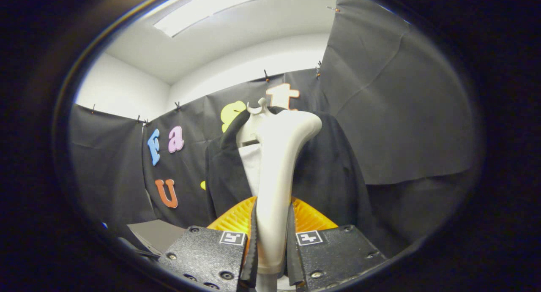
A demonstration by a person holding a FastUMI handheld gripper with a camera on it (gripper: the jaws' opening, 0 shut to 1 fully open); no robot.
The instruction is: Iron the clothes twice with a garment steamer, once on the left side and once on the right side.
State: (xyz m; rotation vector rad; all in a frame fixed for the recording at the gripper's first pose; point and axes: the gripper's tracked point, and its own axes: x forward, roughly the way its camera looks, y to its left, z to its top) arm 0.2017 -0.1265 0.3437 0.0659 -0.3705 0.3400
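A black jacket (pixel 325 173) hangs on a pale hanger (pixel 253 114) against the booth's dark cloth wall, beyond the fingers, with a white shirt front (pixel 252 167) showing in the opening between its lapels. It fills the middle of the scene, both front panels draping down toward the tool.

In front of it stands the garment steamer (pixel 277 173), a cream-coloured wand whose handle rises from between the fingers and bends at the top into its head, which sits level with the jacket's collar, over the lapel on the right. Whether the head touches the cloth I cannot tell from here.

The tool (pixel 272 249) is clenched on the steamer's handle, both fingers pressing its sides.

By my reading, this is the top of a pass: the head is high on the garment, so the next move calls for a steady draw downward along one panel, keeping the head close to the fabric, and then the same on the other side. Which of the two passes this is, I could not say.

As for writing, each finger block carries a small square black-and-white marker (pixel 233 238), a coded pattern rather than readable text. No brand is visible on the steamer.
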